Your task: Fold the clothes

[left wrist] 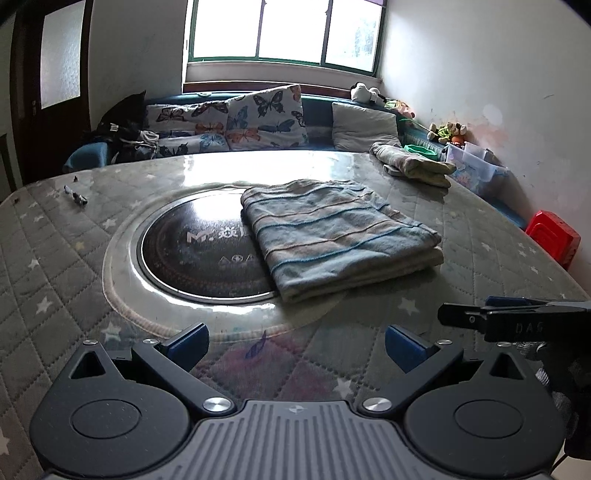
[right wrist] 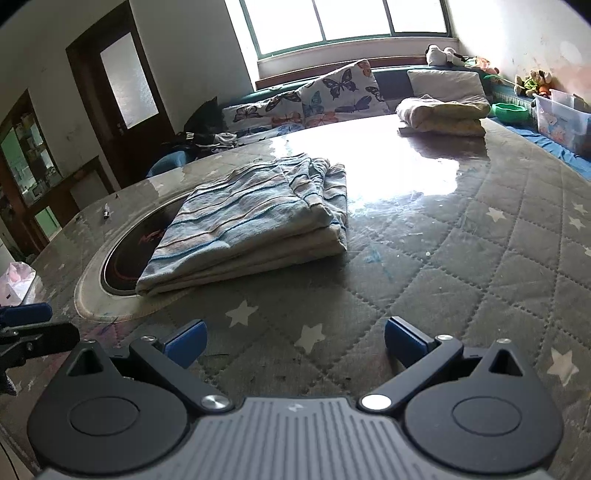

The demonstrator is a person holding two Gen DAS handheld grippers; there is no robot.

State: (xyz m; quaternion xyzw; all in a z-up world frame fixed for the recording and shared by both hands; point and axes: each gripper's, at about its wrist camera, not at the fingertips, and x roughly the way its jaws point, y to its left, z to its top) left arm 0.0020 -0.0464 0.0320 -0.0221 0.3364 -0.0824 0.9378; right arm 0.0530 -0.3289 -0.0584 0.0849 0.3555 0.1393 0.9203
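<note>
Garment lies folded, beyond both grippers' parted fingers.

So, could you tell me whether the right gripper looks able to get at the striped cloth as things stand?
Probably yes: the right gripper is open, and only bare table cover lies between it and the striped cloth ahead to its left.

Bright window (green frame) above sofa; dark door left.
</note>
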